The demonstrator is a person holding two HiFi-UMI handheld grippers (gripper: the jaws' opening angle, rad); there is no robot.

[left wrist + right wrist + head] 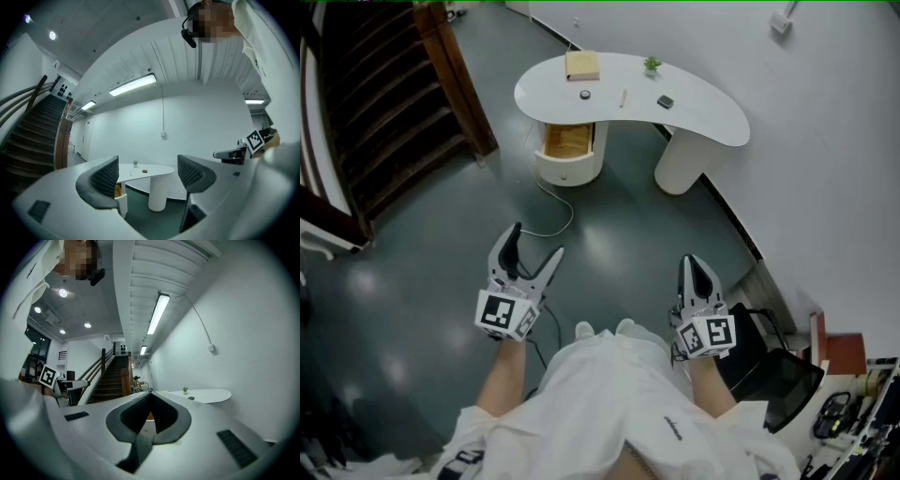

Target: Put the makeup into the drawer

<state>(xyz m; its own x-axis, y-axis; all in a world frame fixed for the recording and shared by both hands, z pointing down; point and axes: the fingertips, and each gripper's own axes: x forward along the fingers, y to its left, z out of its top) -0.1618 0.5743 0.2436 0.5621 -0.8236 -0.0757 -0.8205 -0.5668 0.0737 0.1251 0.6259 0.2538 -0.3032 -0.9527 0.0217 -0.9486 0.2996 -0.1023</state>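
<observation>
Makeup, a dark compact (665,101) among other small pieces, lies on the white surface (712,117), well apart from both tongs; nothing is held. Drawer (567,141) under the surface stands open, ready for loading. Left tongs (538,240) are spread wide and empty, apparently readied for a pick. Right tongs (691,264) are pressed together, empty.

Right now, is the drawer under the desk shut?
No, the drawer stands pulled out under the left end of the white desk, its wooden inside showing in the head view.
</observation>
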